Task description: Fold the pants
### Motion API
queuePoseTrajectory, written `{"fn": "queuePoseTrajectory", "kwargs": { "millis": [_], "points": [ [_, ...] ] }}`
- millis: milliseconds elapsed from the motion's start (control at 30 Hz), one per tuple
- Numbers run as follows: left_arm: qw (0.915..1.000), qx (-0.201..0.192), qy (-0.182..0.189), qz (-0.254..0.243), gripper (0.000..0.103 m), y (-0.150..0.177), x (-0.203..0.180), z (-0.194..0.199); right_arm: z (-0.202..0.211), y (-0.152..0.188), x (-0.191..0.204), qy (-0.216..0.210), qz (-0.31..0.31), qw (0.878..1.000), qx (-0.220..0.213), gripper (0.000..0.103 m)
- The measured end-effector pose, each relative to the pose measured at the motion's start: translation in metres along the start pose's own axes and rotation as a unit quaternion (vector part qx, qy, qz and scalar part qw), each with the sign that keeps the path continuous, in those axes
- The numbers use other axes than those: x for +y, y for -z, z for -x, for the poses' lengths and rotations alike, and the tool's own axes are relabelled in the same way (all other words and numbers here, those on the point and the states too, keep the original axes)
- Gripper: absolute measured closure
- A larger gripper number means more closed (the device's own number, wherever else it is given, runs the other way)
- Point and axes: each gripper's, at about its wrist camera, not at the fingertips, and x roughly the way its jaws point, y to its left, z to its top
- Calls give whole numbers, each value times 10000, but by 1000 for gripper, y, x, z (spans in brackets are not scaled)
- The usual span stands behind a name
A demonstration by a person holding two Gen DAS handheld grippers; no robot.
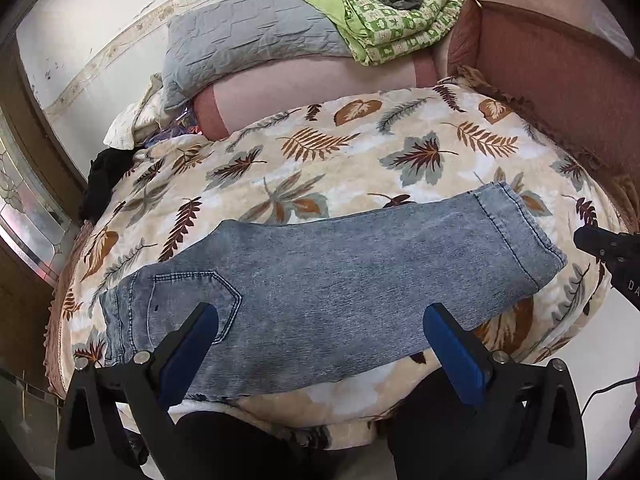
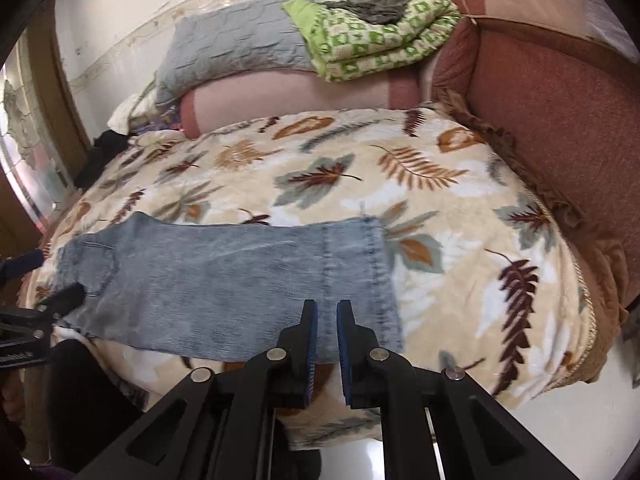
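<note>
Denim, soft and limp, the folded jeans lie mid-frame across the leaf-print blanket, left gripper gaping empty above the pocket end, right gripper closed, empty, near the hems—likeliest hold.

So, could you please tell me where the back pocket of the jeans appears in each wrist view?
Left wrist view: back pocket lower left, just above the left gripper's near finger.
Right wrist view: back pocket far left, mid-height.
Shared landmark: the green patterned blanket at top centre.
</note>
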Motion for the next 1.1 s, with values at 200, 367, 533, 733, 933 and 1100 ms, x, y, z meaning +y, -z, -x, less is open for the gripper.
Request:
{"fn": "queuePoseTrajectory", "kwargs": {
  "millis": [200, 367, 533, 733, 933, 1100],
  "points": [
    [9999, 69, 39, 129, 1, 5, 9, -5, 3, -6, 31, -20, 334, 9994, -58, 91],
    [9996, 138, 37, 249, 1, 7, 17, -10, 0, -11, 48, 307, 580, 9978, -13, 91],
    [9993, 208, 9, 318, 1, 9, 21, -15, -5, -13, 58, 463, 696, 9965, 45, 91],
    [9992, 284, 4, 295, 1, 9, 18, -22, -10, -15, 66, 742, 886, 9933, 61, 91],
    [9991, 336, -10, 246, 1, 9, 14, -27, -13, -16, 66, 1007, 999, 9899, 50, 91],
    [9990, 374, -18, 230, 1, 10, 12, -30, -19, -18, 64, 1196, 982, 9878, 141, 91]
  ]
}}
